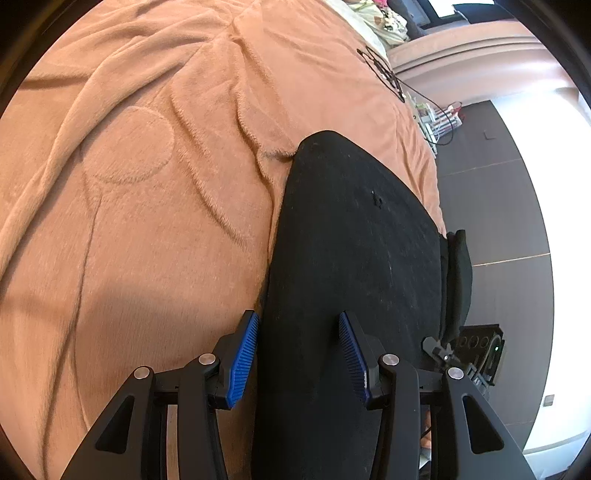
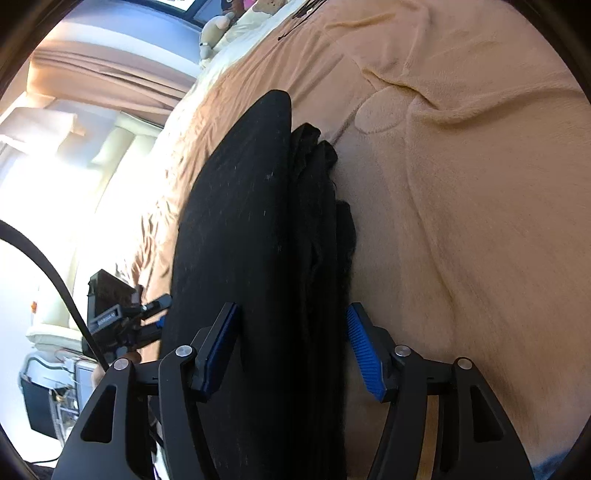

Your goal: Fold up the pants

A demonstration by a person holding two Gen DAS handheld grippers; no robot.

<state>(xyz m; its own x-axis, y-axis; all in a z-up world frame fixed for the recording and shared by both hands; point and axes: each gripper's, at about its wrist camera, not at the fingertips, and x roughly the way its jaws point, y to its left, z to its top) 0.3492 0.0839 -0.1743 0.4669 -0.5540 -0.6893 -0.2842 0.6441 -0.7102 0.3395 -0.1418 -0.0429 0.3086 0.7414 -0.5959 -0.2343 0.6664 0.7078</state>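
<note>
The black pants (image 1: 351, 240) lie folded lengthwise on the orange fleece blanket (image 1: 147, 184), near the bed's edge. My left gripper (image 1: 299, 354) is open, its blue-padded fingers (image 1: 243, 354) straddling the near end of the pants. In the right wrist view the pants (image 2: 258, 240) show as a long black strip with bunched layers on the right side. My right gripper (image 2: 293, 347) is open too, with the fabric between its fingers (image 2: 364, 350). The other gripper (image 2: 122, 314) shows at the left of the right wrist view.
The blanket (image 2: 461, 184) covers the bed in soft ridges. The bed's edge drops to a dark wood floor (image 1: 498, 221). Cables and small items (image 1: 436, 118) sit by the far corner. Pillows and soft toys (image 2: 221, 29) lie at the head of the bed.
</note>
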